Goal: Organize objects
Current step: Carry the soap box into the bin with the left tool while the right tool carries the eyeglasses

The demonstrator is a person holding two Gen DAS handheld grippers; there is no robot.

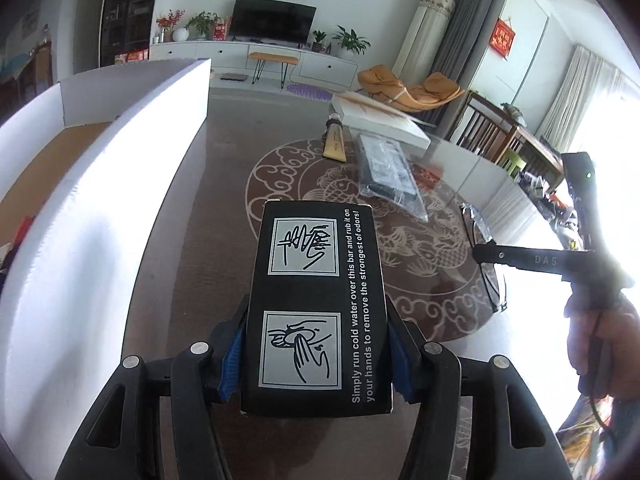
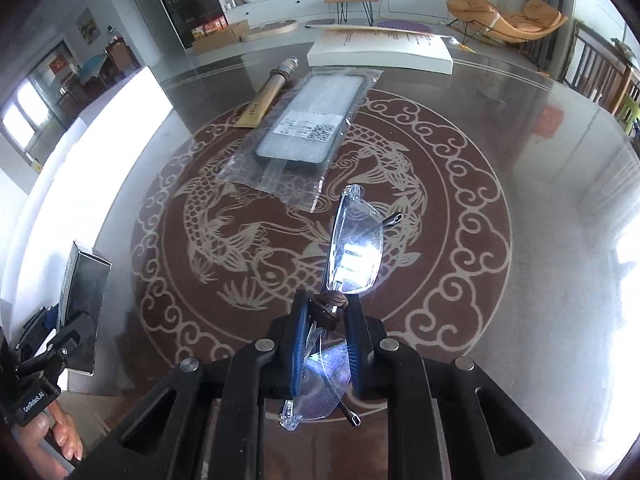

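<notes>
Black card fills the left gripper: a box, pinched across its width by the blue pads, jaws half open around it, lifted clear of the glass table. Left of those jaws stands the open white bin, likely its destination. The right gripper is clamped tight on the bridge of the glasses, lenses jutting ahead, probably to spare them.
</notes>
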